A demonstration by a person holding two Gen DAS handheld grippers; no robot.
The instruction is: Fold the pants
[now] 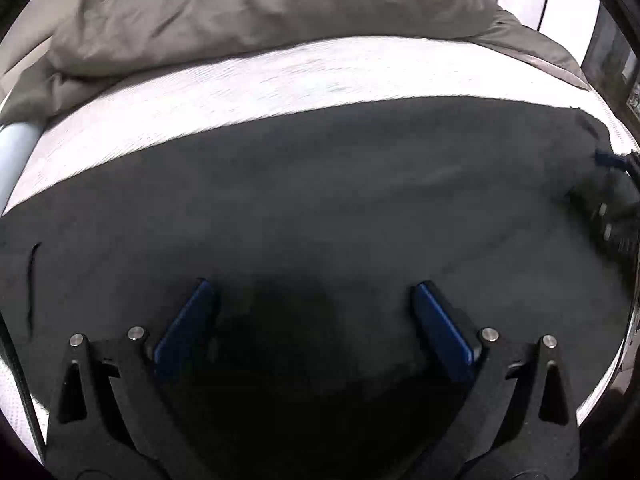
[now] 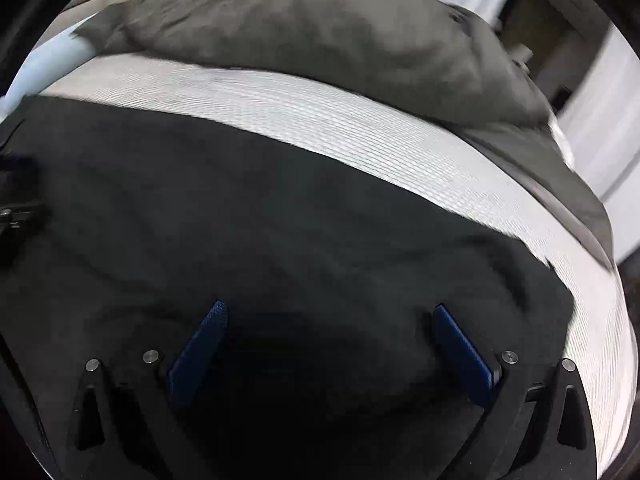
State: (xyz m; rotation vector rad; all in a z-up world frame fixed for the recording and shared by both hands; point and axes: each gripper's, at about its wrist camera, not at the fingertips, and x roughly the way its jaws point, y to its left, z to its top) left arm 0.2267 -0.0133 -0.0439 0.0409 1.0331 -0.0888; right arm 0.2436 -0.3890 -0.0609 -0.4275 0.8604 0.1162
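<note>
Dark charcoal pants [image 1: 320,200] lie spread flat across a white mattress [image 1: 280,76]; they also fill the right wrist view [image 2: 240,220]. My left gripper [image 1: 314,292] is open, its blue pads [image 1: 184,328] wide apart just above the pants' near part, holding nothing. My right gripper [image 2: 330,312] is open too, blue pads [image 2: 464,352] wide apart over the pants near their right end, holding nothing. The right gripper shows at the far right edge of the left wrist view [image 1: 616,200]; the left gripper shows at the left edge of the right wrist view [image 2: 16,208].
A crumpled grey duvet [image 1: 260,12] is heaped at the back of the mattress, also in the right wrist view [image 2: 320,40]. A pale blue tube [image 1: 14,152] lies at the mattress's left end. The mattress's right edge [image 2: 600,320] drops off; a white wall stands beyond.
</note>
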